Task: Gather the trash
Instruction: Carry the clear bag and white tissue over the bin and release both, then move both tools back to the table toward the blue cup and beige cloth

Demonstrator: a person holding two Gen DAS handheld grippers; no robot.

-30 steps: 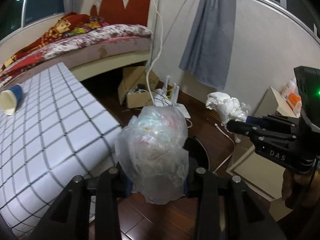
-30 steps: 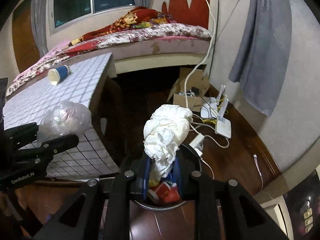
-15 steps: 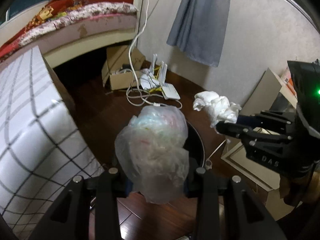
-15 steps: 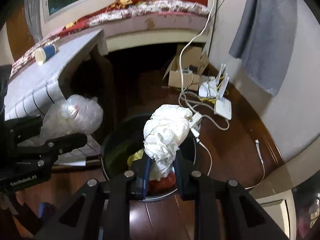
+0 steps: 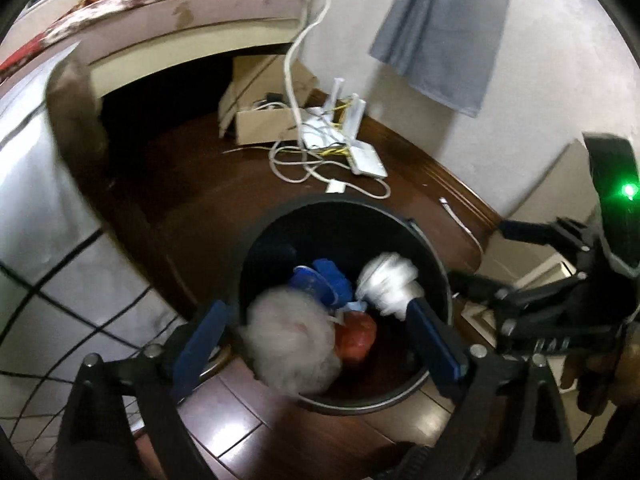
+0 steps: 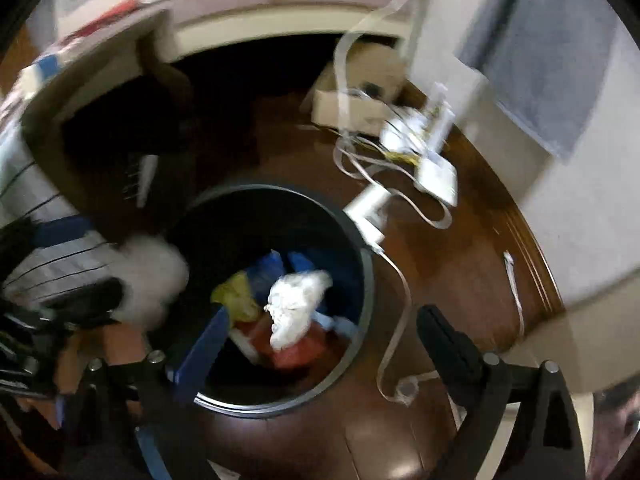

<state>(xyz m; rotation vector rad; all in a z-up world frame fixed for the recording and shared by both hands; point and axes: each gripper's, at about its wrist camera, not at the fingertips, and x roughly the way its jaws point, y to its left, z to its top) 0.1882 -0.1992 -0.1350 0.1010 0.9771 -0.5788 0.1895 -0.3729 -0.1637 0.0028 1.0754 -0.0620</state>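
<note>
Two grippers hang over one round black bin [image 5: 434, 264] that stands on the dark wood floor [image 5: 192, 184], and both have their jaws spread wide with nothing between them. At the far left of the left wrist view is the grid-patterned table [image 5: 48, 240], its edge just beside the bin. Next comes the left gripper [image 5: 316, 344], its blue-padded fingers [image 5: 200, 336] splayed to either side of the bin mouth. Between them, blurred by motion, is the crumpled clear plastic bag [image 5: 292, 340], a rounded lump with no clear long axis, at the near-left side of the bin opening; whether it touches the contents below cannot be told. Inside the bin lie a blue cup [image 5: 316, 284], something red [image 5: 356, 336] and, seen from the right wrist, a yellow scrap [image 6: 236, 296]. Further right is the white tissue wad [image 5: 386, 284], inside the bin mouth above the red piece; in the right wrist view its long axis runs from lower left to upper right. The right gripper [image 6: 320, 352] is over the bin's right side. Beyond the bin, a cardboard box [image 5: 264, 116], white routers [image 5: 352, 140] and tangled cables [image 5: 296, 164] sit on the floor near the wall, under a grey curtain [image 5: 444, 32].
</note>
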